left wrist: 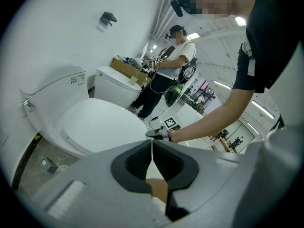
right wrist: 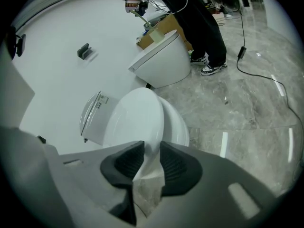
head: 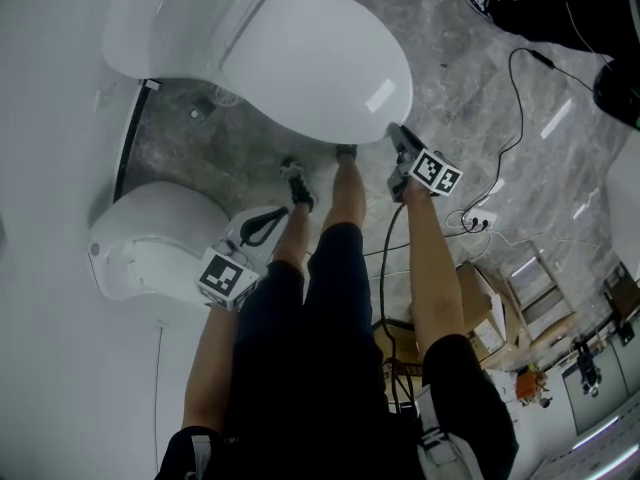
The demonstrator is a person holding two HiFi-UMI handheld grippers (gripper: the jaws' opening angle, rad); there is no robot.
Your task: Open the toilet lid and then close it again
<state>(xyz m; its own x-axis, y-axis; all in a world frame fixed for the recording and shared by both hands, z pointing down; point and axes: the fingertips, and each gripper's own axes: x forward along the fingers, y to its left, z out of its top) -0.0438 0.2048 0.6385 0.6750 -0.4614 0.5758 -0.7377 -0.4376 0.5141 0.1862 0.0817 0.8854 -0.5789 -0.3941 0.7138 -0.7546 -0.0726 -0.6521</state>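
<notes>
The toilet lid (head: 300, 48) covers the bowl (right wrist: 178, 127), so nothing inside the bowl shows. The lid's long axis runs from the hinge end at the tank (left wrist: 52, 87) to its rounded front, which points at the person's shoes (head: 298, 183). The right gripper (right wrist: 151, 148) pinches that front edge between its 2 pads. Off to the toilet's side, the left gripper (left wrist: 152, 144) has its jaws pressed together on nothing.

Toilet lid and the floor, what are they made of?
The toilet lid looks like hard white plastic, smooth and glossy: a bright spot of light shines on it. It could also be glazed ceramic. The floor looks like polished grey stone or stone-look tile: pale veins run through it and streaks of light mirror in it.
</notes>
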